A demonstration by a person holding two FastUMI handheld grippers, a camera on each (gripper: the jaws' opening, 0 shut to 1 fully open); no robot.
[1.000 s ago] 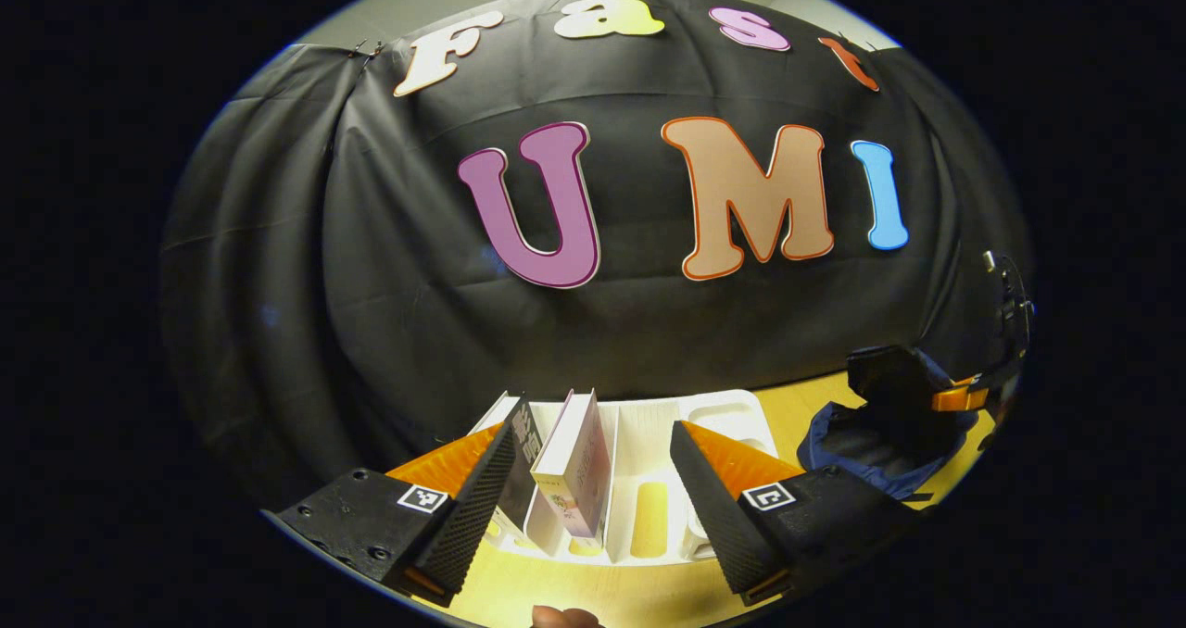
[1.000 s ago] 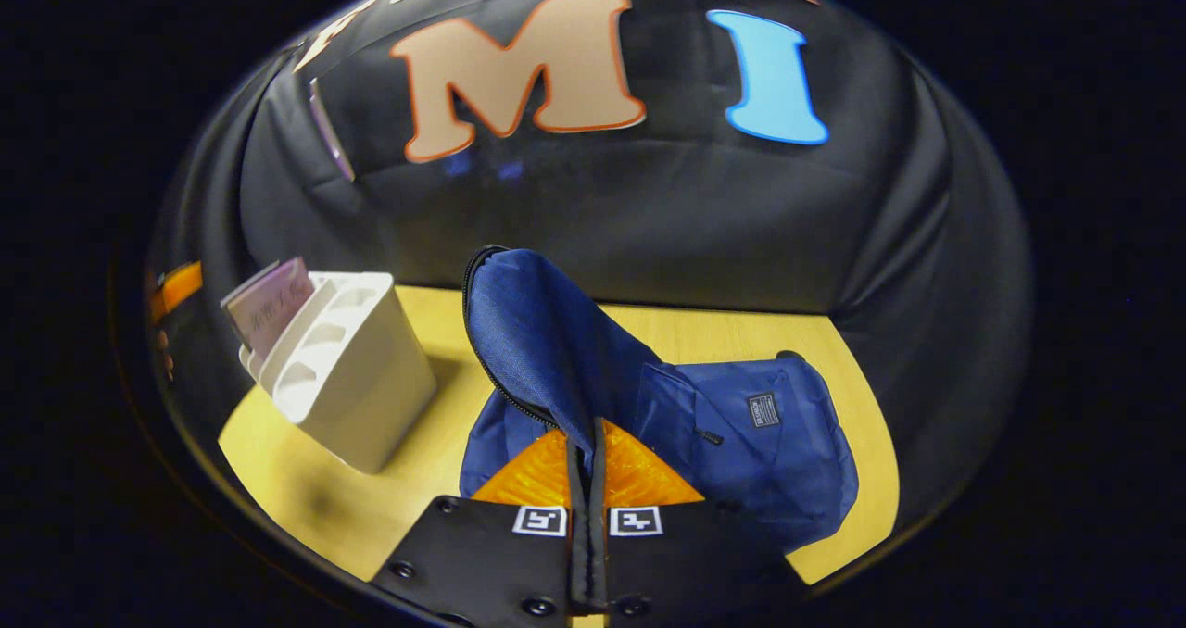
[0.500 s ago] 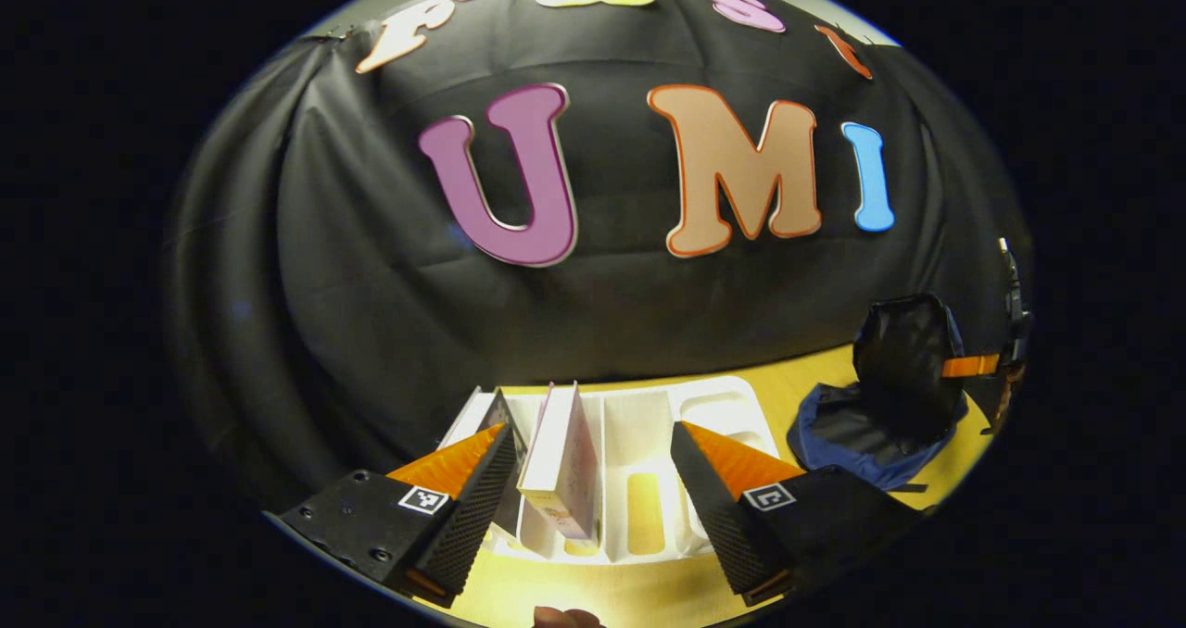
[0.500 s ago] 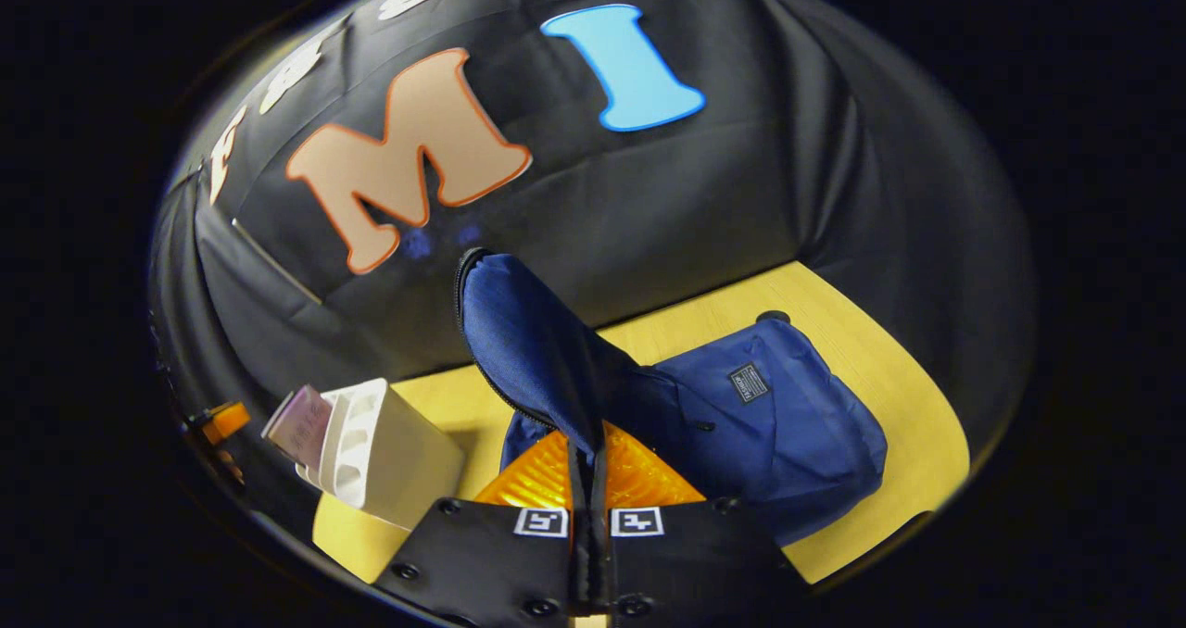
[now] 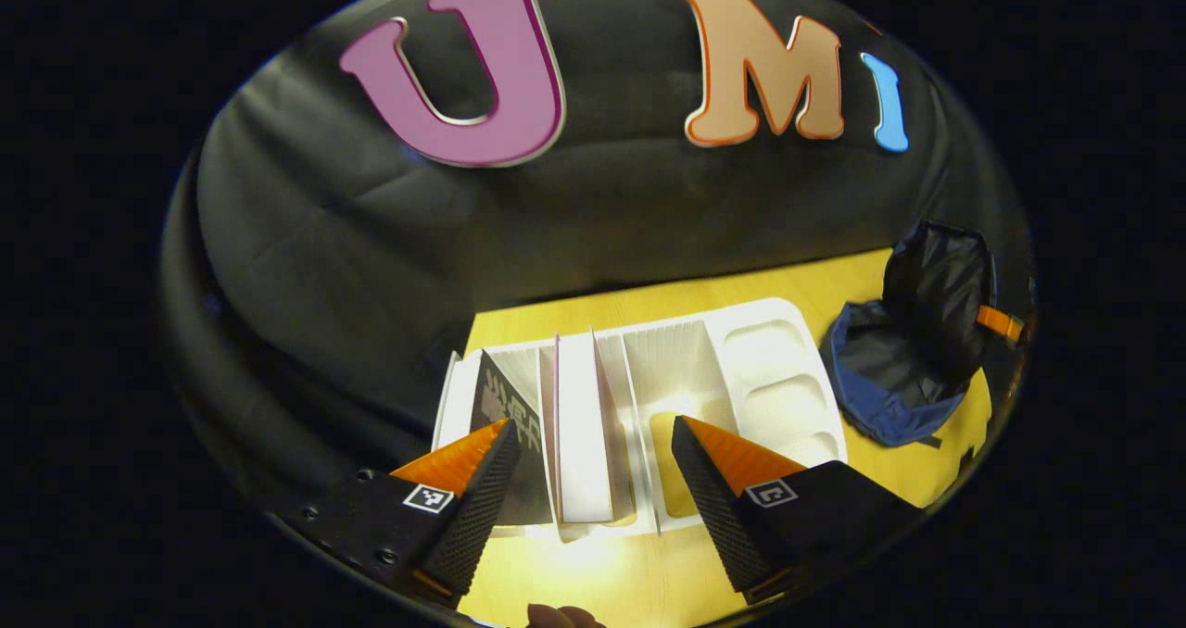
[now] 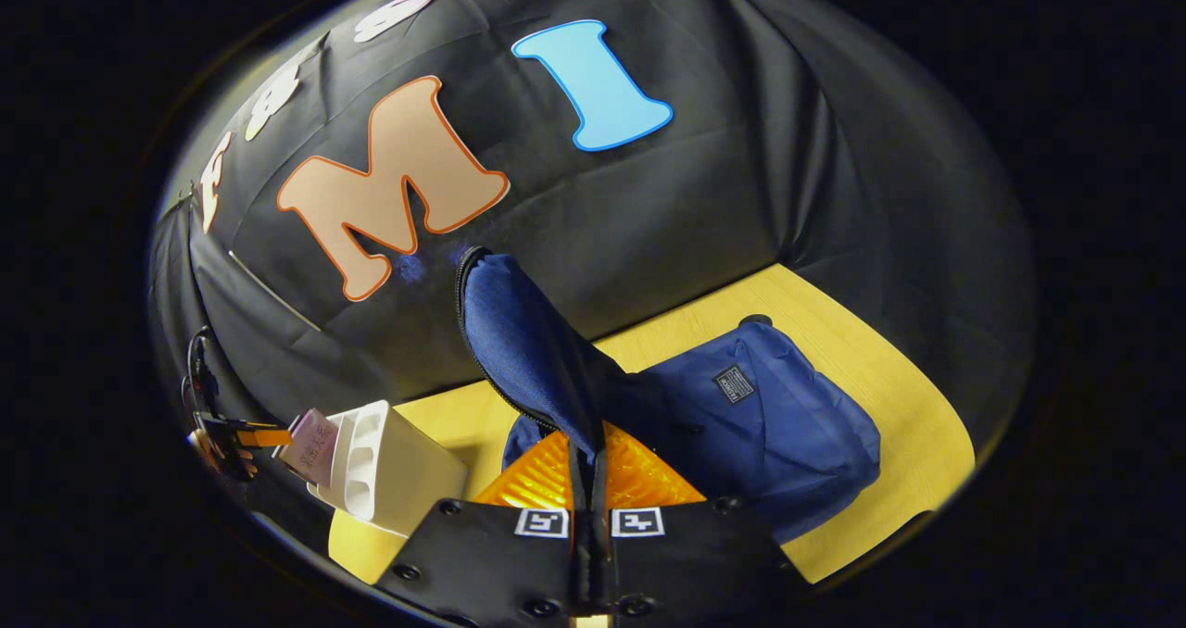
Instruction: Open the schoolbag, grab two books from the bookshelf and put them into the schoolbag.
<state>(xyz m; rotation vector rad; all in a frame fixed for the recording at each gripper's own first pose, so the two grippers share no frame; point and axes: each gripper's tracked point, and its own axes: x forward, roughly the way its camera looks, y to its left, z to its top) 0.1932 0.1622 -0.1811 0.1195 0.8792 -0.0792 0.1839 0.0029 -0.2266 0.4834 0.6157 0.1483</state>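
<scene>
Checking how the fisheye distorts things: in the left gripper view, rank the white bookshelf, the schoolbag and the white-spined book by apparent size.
1. White bookshelf, largest.
2. Schoolbag, though it lies farther off, so its true size is unsure.
3. White-spined book, smallest.

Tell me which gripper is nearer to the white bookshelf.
Left. The left gripper hangs open just above the bookshelf, its fingers either side of a standing book. The right gripper is off at the schoolbag, shut on its raised flap.
</scene>
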